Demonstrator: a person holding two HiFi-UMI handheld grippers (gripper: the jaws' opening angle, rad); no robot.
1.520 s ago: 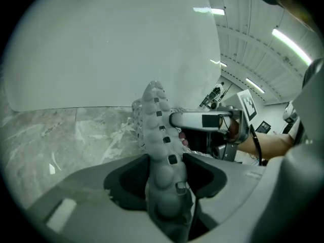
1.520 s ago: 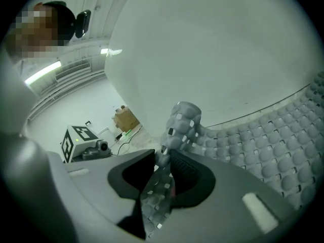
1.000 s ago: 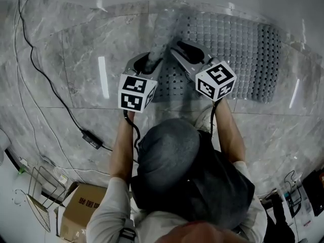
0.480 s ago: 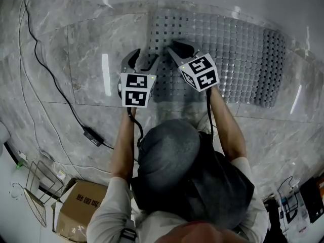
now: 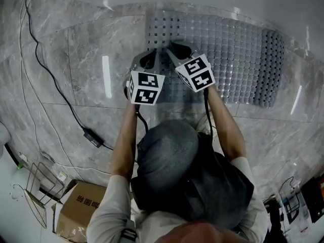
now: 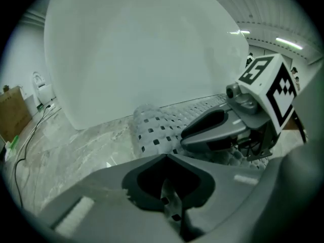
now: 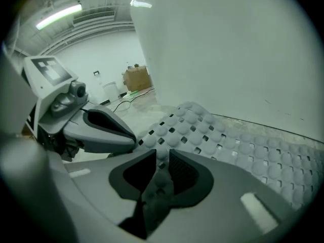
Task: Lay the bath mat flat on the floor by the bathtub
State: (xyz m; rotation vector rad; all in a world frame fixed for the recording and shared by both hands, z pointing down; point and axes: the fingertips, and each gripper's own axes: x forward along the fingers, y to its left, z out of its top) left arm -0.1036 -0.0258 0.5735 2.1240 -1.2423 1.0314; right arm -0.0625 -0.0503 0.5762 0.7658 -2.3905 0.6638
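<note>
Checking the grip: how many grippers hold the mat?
2: the left gripper and the right gripper, jaws just closed further, side by side at the bath mat's left end.

Left tool [image 5: 150, 61] clamped on mat [image 5: 228, 39]; right tool [image 5: 174, 49] jaws, just closing, pinch mat.

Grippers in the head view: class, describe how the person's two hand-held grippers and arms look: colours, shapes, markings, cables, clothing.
The left gripper and right gripper have grey bodies with dark-lined jaws. Each carries a white cube with black square markers and trails a black cable along the forearm. The person wears pale pushed-up sleeves and a dark vest.
</note>
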